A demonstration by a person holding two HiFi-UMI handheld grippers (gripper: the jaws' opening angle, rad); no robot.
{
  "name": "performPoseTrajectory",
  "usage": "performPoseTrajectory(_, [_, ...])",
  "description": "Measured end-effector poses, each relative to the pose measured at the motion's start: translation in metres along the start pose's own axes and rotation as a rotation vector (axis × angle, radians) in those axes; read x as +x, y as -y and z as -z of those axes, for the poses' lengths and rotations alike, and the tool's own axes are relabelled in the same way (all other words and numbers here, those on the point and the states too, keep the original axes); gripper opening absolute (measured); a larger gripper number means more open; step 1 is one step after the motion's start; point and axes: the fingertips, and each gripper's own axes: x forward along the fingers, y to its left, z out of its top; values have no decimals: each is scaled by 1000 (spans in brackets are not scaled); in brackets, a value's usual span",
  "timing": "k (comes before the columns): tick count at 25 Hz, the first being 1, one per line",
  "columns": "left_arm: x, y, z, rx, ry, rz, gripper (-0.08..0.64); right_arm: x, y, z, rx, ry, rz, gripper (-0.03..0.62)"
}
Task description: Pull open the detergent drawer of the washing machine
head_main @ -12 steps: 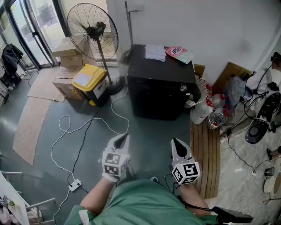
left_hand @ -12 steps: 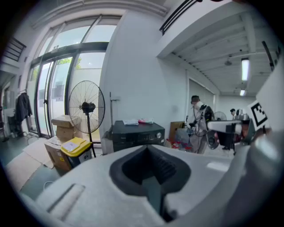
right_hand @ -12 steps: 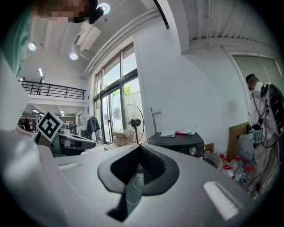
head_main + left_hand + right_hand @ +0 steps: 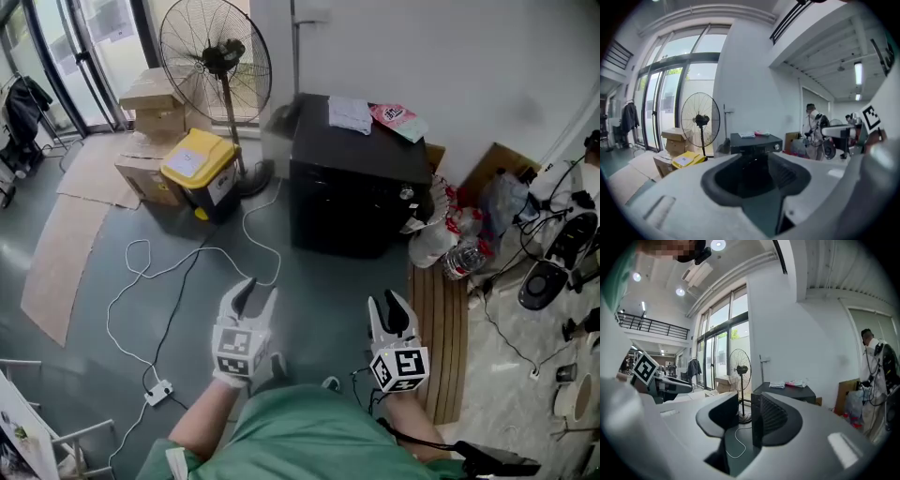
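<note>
The washing machine [image 4: 361, 178] is a black box against the white wall, with a silver knob [image 4: 406, 193] at its front top right. I cannot make out its detergent drawer. My left gripper [image 4: 255, 292] hovers over the grey floor well short of the machine, open and empty. My right gripper [image 4: 392, 309] is beside it, also open with nothing between its fingers. The machine [image 4: 754, 143] shows beyond the jaws of the left gripper [image 4: 757, 173] in the left gripper view. In the right gripper view the machine [image 4: 787, 392] stands just right of the right gripper [image 4: 743, 420].
A cloth [image 4: 351, 112] and a pink packet [image 4: 397, 116] lie on the machine. A standing fan [image 4: 217, 56], a yellow bin [image 4: 199, 173] and cardboard boxes [image 4: 155, 103] stand to its left. White cable [image 4: 187, 267] crosses the floor. Bags and bottles [image 4: 450, 234] and a slatted pallet [image 4: 441, 319] are at right.
The head view has shifted, so the machine sits a little further right in it. Both grippers stay low in front of the person, and the left gripper's fingers look slightly wider apart.
</note>
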Motion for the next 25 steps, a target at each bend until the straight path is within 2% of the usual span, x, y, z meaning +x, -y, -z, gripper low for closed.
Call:
performPoseTrajectory(2, [-2,-15,-6,8,19,-4,187,8,-9,-5,-26,4,7,142])
performPoseTrajectory(7, [3,-56,-13,-5,47,15,190,39,-27,-15,-33,20,33,143])
performPoseTrajectory(15, [14,-106,-3,-54,68,118,190,71,-63,-19,-24,20,35,143])
performPoseTrajectory(22, [50,-120,2,-134,51,144,190,104,-46,-7,-10,-20,32,143])
performPoseTrajectory(25, [72,-120,3,-136,43,144,190,126,-31,-1,6,-25,10,143])
